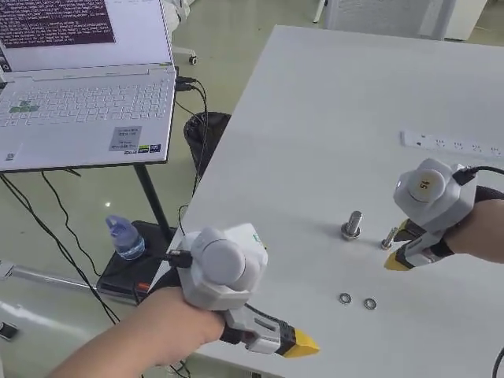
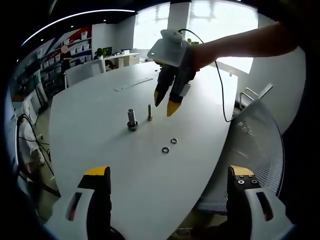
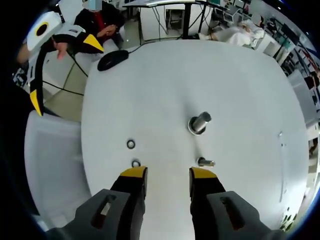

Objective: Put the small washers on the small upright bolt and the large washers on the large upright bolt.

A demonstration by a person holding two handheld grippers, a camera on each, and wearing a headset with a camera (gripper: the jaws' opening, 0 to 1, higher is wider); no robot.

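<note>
Two bolts stand upright on the white table [image 1: 315, 118]: a thick large bolt [image 1: 352, 224] [image 2: 131, 120] [image 3: 200, 122] with a wide base, and a thin small bolt [image 1: 388, 239] [image 2: 149, 112] [image 3: 205, 162] beside it. Two washers lie flat nearer the front edge, one [image 1: 345, 298] [image 2: 165, 149] [image 3: 130, 144] next to the other [image 1: 369, 303] [image 2: 173, 140] [image 3: 135, 163]. My right gripper [image 1: 400, 246] [image 2: 166, 102] [image 3: 168, 172] hovers open and empty just right of the small bolt. My left gripper [image 1: 293, 341] [image 2: 169, 172] is held wide open at the table's near edge, empty.
An open laptop [image 1: 79, 94] sits on a stand to the left, with a water bottle [image 1: 126, 236] and cables on the floor below. A white power strip [image 1: 453, 146] lies at the far right. A mesh chair [image 2: 260, 145] stands by the table's edge.
</note>
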